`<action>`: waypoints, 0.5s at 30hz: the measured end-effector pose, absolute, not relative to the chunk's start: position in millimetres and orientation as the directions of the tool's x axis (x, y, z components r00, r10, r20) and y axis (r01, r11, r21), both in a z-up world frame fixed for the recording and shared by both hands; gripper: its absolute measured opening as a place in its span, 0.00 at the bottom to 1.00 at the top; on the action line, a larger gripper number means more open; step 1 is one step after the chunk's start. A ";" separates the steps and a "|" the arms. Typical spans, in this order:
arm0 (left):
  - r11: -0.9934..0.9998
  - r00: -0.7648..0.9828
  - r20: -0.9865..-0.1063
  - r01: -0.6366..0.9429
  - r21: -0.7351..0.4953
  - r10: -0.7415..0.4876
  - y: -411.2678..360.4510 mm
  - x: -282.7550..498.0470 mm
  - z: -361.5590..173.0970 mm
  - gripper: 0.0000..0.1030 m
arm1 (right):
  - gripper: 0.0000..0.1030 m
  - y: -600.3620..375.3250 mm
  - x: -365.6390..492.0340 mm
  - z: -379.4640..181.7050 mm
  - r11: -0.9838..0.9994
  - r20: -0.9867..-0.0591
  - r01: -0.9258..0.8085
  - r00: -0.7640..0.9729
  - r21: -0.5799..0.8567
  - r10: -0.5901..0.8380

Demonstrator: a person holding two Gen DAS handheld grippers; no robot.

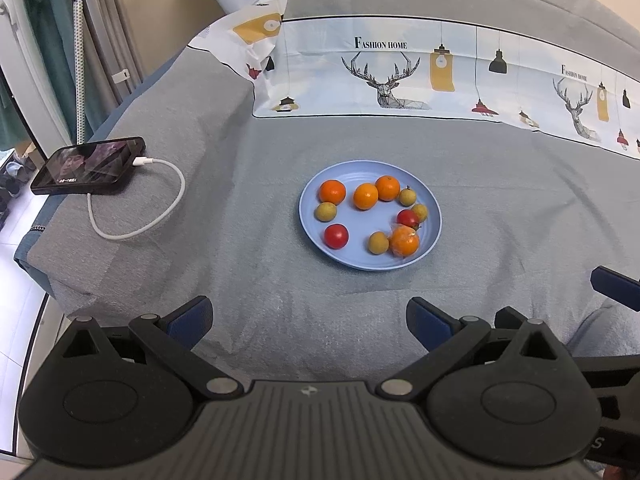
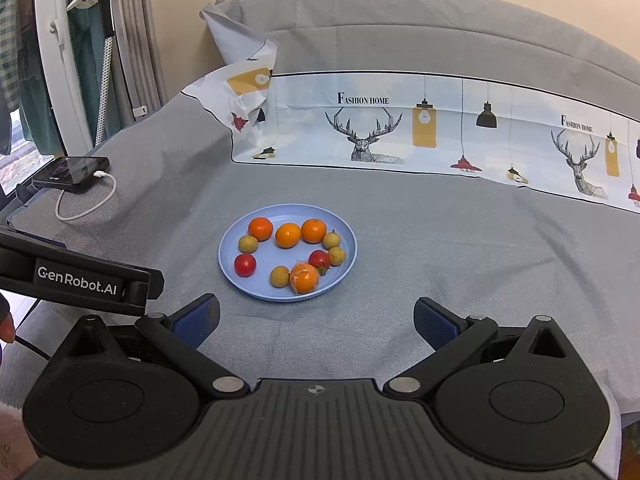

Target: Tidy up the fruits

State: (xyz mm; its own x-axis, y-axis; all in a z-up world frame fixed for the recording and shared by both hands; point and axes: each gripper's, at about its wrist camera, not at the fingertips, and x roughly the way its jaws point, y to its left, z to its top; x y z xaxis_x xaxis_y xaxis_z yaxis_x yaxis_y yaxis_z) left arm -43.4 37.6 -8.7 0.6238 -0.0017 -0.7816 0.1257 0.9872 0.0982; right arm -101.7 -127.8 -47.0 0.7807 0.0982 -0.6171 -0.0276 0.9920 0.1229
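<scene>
My left wrist camera looks forward and down over its open fingers point(image 1: 188, 320) at the bed point(image 1: 240, 272), with the blue plate point(image 1: 312, 220) near, slightly right of centre. My right wrist camera faces the same way from a place more to the right, so the blue plate point(image 2: 230, 268) sits left of centre. Both views share the plate, the phone point(image 1: 88, 166) and the printed cloth point(image 1: 380, 72).

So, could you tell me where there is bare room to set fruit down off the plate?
Bare grey bedspread lies between the plate and both open grippers, left and right; more lies between the plate and the phone cable, and behind it up to the printed cloth. The plate's right half is crowded.
</scene>
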 end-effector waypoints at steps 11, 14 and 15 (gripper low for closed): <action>0.986 0.637 -0.771 0.130 0.108 0.000 36.6 -43.9 -6.4 1.00 | 0.99 -127.2 -101.7 -47.2 0.992 -0.618 -0.027 0.780 0.123 0.098; 0.986 0.636 -0.771 0.129 0.109 0.002 36.7 -43.5 -6.9 1.00 | 0.99 -126.9 -101.7 -47.2 0.992 -0.618 -0.027 0.780 0.123 0.098; 0.986 0.637 -0.771 0.129 0.109 0.002 36.8 -43.3 -6.9 1.00 | 0.99 -126.8 -101.6 -47.2 0.992 -0.618 -0.027 0.780 0.123 0.097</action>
State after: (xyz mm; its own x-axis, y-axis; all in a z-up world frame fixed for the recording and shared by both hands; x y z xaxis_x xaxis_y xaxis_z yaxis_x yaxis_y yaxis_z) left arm -43.3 36.8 -6.9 0.6366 0.0019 -0.7712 0.1292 0.9856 0.1090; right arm -101.6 -126.8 -47.2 0.7801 0.0974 -0.6180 -0.0266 0.9921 0.1227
